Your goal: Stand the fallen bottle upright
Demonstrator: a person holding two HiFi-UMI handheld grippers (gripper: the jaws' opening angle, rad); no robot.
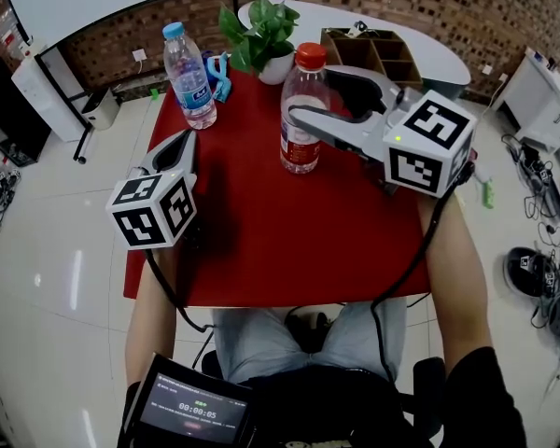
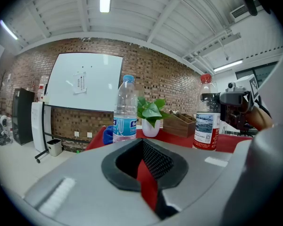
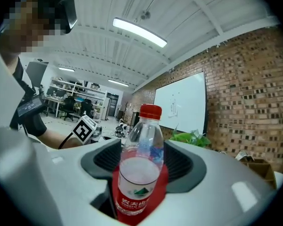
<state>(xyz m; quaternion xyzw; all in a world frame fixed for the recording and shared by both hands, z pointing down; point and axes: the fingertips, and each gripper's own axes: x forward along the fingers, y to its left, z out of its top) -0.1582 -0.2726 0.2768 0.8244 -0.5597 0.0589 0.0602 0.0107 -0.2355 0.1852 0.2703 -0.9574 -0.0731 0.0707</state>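
Observation:
A clear bottle with a red cap and red label [image 1: 303,82] stands upright on the red table [image 1: 261,241], right of centre. My right gripper [image 1: 313,91] reaches in from the right, its two jaws pressed on the bottle's upper body, one on each side. In the right gripper view the bottle [image 3: 141,149] fills the gap between the dark pads of that gripper [image 3: 141,173]. My left gripper [image 1: 180,143] hovers at the table's left edge, shut and empty; only a thin slit shows at its tips [image 2: 145,166]. It sees the bottle [image 2: 206,121] far to the right.
A second bottle with a blue cap [image 1: 189,77] stands at the far left of the table, also visible ahead of the left gripper [image 2: 126,112]. A potted plant [image 1: 261,31] and a wooden organiser [image 1: 373,54] stand at the back. A small blue object [image 1: 219,75] lies beside the plant.

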